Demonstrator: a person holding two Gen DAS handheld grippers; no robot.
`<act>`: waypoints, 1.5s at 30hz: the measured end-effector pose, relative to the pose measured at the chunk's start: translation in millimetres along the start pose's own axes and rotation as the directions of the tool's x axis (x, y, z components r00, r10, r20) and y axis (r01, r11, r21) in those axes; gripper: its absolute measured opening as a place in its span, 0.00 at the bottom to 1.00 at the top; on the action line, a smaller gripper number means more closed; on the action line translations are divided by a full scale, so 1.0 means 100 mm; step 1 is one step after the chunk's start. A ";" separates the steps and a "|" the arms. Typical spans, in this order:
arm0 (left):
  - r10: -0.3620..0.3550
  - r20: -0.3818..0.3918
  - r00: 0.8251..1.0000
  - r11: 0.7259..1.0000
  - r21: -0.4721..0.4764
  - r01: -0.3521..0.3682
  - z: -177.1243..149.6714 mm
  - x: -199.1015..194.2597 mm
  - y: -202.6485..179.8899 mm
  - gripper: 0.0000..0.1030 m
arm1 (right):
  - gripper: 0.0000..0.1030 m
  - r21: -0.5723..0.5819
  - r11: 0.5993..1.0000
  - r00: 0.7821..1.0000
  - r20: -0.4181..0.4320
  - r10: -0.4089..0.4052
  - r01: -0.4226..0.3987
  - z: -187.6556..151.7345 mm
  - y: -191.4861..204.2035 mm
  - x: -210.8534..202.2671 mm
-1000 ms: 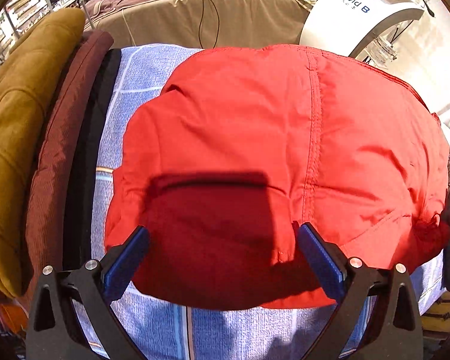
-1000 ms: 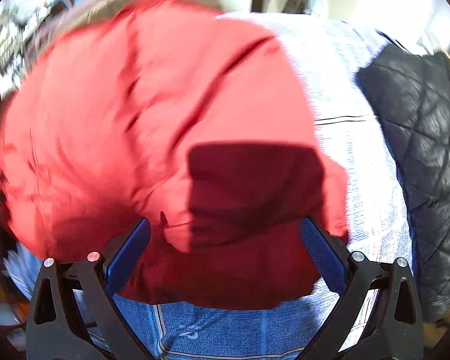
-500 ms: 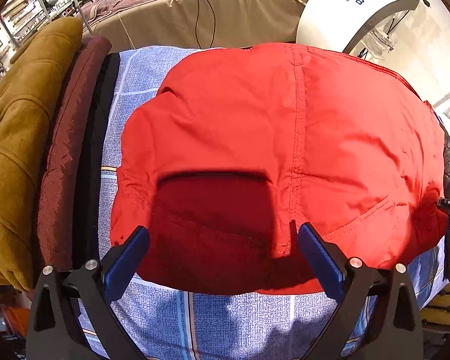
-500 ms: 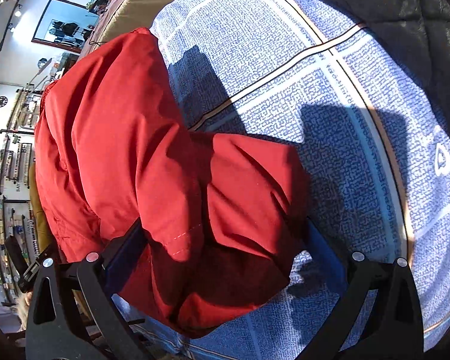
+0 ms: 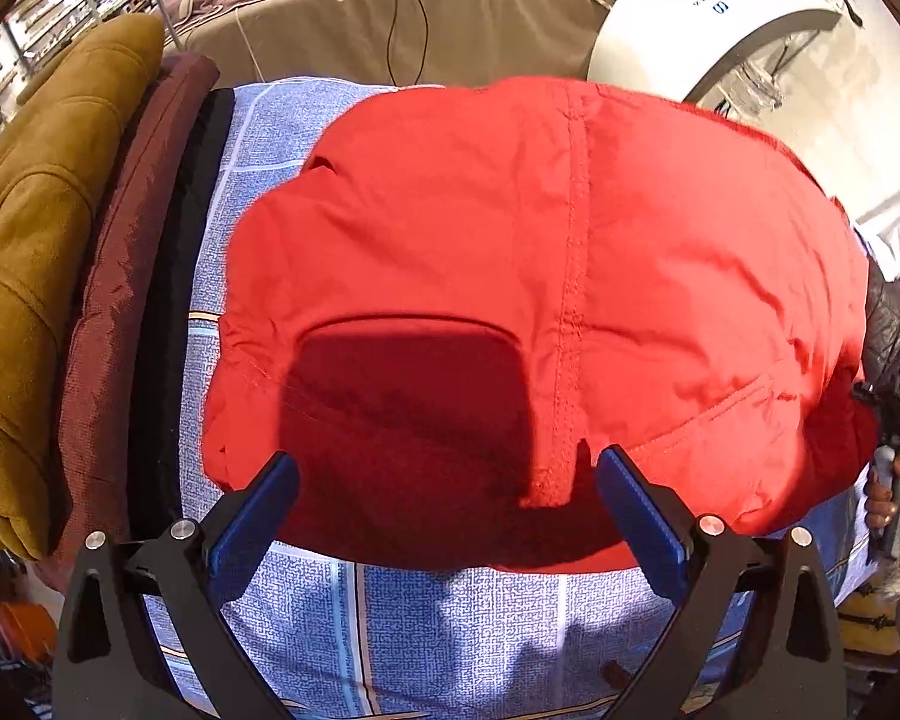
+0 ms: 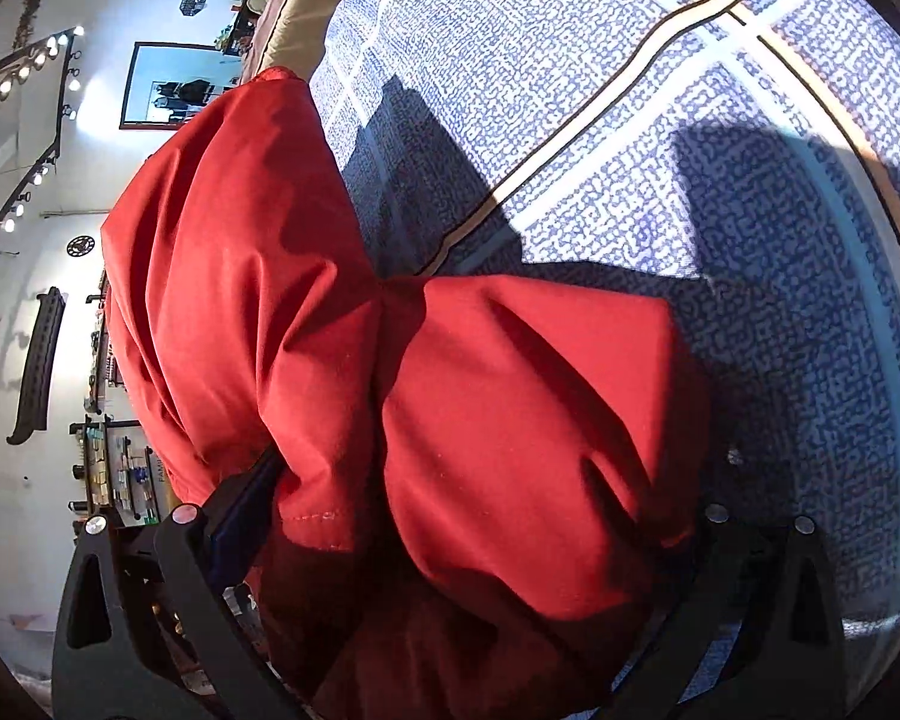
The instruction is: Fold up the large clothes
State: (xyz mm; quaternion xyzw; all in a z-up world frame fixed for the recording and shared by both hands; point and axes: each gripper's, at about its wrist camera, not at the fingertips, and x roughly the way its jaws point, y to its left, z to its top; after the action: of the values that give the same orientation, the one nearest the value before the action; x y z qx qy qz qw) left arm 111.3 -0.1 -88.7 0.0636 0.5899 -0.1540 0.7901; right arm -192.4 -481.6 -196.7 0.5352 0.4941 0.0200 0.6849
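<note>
Left claw: the left claw [image 5: 447,501] hovers with its blue pads spread wide, grasping nothing, over the near hem of the red jacket [image 5: 510,252].
Right claw: the right claw [image 6: 480,516] has a thick bunch of the jacket [image 6: 510,420] piled between its fingers; only the 9 o'clock pad shows, so I cannot tell whether it is clenched on the cloth.
Jacket: folded into a rounded bundle, lying on the blue patterned bedspread [image 5: 450,618], its stitched seam [image 5: 573,276] running from 12 to 6 o'clock.
Handling: looks light, soft and puffy with a smooth shell, so it will likely slip and spring back; the stitched hem or seam by 6 o'clock seems the firmest hold.
Surroundings: stacked mustard, maroon and black garments [image 5: 60,252] at 9 o'clock; a black quilted jacket [image 5: 897,336] at 3 o'clock.
Writing: the white machine [image 5: 708,24] at 1 o'clock carries tilted dark lettering, too distorted to read.
</note>
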 end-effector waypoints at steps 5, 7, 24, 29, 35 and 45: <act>-0.034 0.024 0.999 0.996 -0.082 0.036 0.11 -0.08 0.29 0.94 | 0.92 -0.011 1.000 1.000 -0.004 -0.020 0.020 0.04 0.07 0.00; -0.030 0.045 0.999 0.994 -0.101 0.034 0.15 -0.12 0.45 0.94 | 0.91 -0.008 1.000 1.000 0.001 -0.030 0.030 0.07 0.14 0.06; -0.186 -0.027 0.982 0.959 -0.224 0.176 0.45 0.54 1.25 0.94 | 0.94 0.059 0.989 0.991 -0.026 -0.133 0.134 0.13 0.26 0.25; -0.316 -0.019 0.948 0.898 -0.327 0.293 0.31 0.75 1.46 0.95 | 0.94 0.082 0.985 0.988 -0.027 -0.152 0.154 0.13 0.28 0.27; -0.411 -0.020 0.912 0.844 -0.386 0.372 0.24 0.95 1.60 0.95 | 0.94 0.086 0.982 0.985 -0.026 -0.168 0.169 0.15 0.30 0.29; -0.461 -0.017 0.887 0.809 -0.419 0.413 0.31 1.28 1.56 0.96 | 0.95 0.089 0.980 0.984 -0.029 -0.175 0.177 0.15 0.30 0.28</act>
State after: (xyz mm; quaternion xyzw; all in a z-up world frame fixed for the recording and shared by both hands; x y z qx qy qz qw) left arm 221.9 117.3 -214.2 -0.2294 0.6530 -0.2026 0.6928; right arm -152.6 -463.6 -192.9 0.5200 0.5472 -0.0575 0.6534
